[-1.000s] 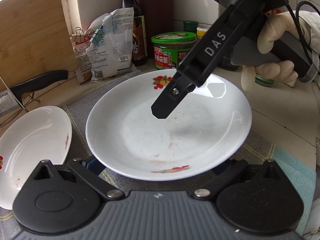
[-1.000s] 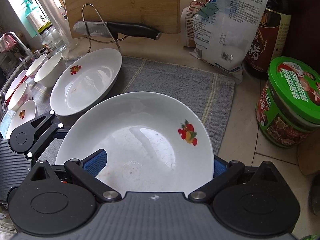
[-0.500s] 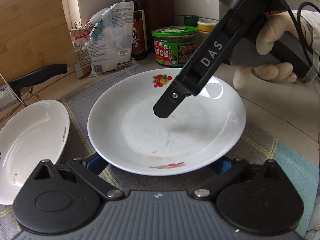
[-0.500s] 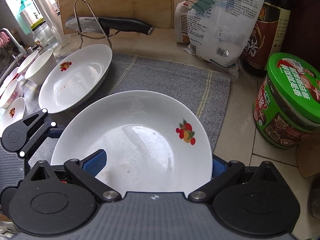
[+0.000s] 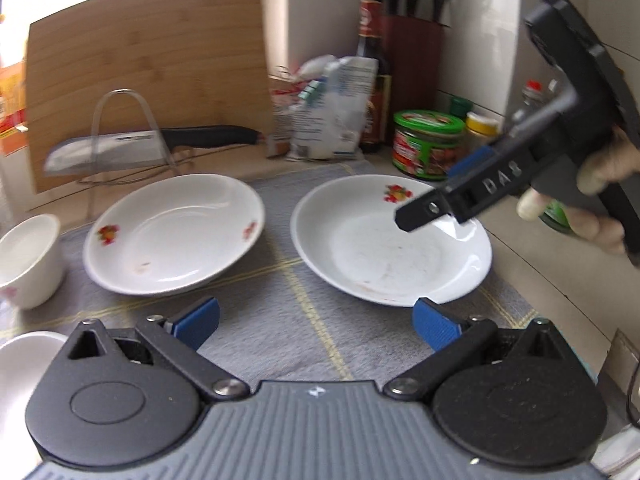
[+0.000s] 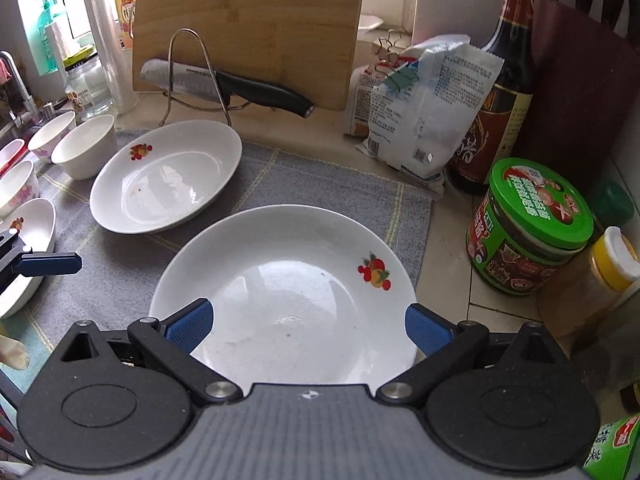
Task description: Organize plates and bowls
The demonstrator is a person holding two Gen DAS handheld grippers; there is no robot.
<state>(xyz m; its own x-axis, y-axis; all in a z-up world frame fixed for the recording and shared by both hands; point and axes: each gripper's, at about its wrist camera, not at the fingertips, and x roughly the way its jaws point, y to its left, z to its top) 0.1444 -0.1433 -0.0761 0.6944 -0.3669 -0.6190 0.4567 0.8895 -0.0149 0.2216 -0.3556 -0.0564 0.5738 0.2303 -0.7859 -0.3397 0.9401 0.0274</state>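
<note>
Two plates (image 6: 166, 176) (image 6: 288, 300), four small bowls (image 6: 84, 146) (image 6: 52, 136) (image 6: 16, 188) (image 6: 10, 152), one knife (image 6: 224, 84).

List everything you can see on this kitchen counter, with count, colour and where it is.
Plates: two, white with fruit prints, side by side on the mat; a third's edge at far left.
Small bowls: at least three, white, left end near the sink.
Mat: one, grey, under the plates.
Cutting board: one, wooden, upright at the back.
Knife: one, black handle, on a wire rack.
Bags: two, white, back centre.
Sauce bottle: one, dark, beside the bags.
Jar: one, green lid, right.
Left gripper: open, holding nothing, above the mat.
Right gripper: open, over the near plate.
</note>
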